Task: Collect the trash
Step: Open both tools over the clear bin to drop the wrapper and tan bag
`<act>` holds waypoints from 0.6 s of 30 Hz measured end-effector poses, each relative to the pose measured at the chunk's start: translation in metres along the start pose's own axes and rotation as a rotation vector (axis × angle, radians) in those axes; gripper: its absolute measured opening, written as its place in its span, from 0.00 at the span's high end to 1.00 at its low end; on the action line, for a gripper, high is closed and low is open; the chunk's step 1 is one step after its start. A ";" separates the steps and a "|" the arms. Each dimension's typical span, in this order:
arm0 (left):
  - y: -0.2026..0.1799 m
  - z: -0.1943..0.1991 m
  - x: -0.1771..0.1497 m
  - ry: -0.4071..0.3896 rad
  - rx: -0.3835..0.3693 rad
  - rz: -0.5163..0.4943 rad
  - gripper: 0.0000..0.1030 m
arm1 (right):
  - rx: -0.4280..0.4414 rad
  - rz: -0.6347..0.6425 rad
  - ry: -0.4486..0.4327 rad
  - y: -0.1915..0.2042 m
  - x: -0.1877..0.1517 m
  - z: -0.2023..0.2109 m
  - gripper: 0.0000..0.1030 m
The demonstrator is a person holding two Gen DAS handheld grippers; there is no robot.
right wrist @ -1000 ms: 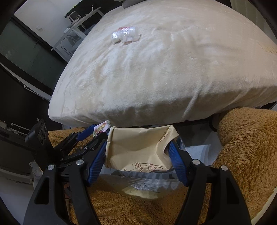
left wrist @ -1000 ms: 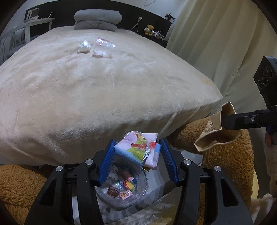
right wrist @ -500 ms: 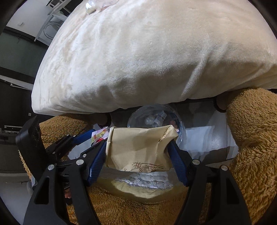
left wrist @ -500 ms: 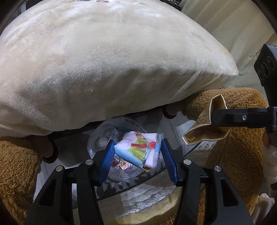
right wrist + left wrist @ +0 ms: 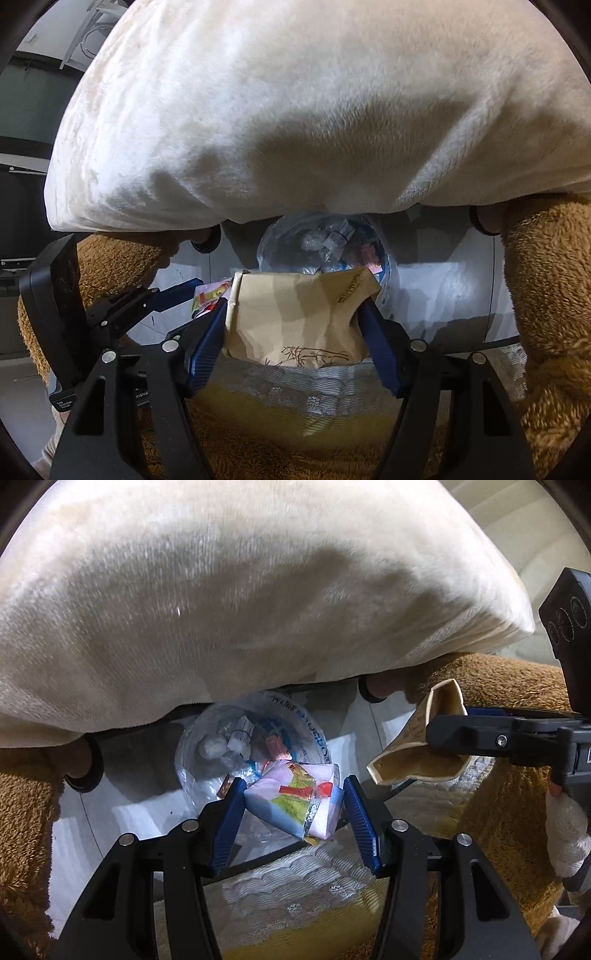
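Hovering right over the clear trash bag [image 5: 251,753], which already has some scraps inside, the left gripper [image 5: 293,805] clamps a colorful wrapper [image 5: 295,803] and the right gripper [image 5: 295,325] pinches a tan paper pouch [image 5: 295,321], so both drops look left.

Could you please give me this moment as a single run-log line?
left gripper: shut on wrapper | right gripper: shut on paper bag | both over bin | bin: holds trash | release: not yet
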State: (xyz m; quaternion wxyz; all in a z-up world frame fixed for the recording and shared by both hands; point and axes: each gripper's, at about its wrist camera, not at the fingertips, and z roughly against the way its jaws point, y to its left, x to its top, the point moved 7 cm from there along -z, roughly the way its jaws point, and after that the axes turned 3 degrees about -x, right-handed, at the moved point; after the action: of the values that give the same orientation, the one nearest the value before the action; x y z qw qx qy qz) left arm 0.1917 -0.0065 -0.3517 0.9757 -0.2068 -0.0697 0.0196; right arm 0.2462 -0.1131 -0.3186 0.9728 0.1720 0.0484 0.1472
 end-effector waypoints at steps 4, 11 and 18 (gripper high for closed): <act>0.007 -0.008 -0.003 0.044 0.003 0.029 0.49 | 0.026 -0.012 0.042 -0.001 0.000 -0.011 0.32; 0.015 -0.014 -0.006 0.087 0.013 0.060 0.49 | 0.035 -0.015 0.086 0.001 0.000 -0.024 0.32; 0.019 -0.017 -0.007 0.102 0.020 0.083 0.47 | 0.037 -0.009 0.084 0.005 0.003 -0.022 0.31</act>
State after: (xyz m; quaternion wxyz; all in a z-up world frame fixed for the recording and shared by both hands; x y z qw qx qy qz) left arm 0.1872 0.0038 -0.3761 0.9784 -0.2003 -0.0112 0.0501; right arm 0.2445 -0.1002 -0.3376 0.9673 0.1833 0.0926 0.1490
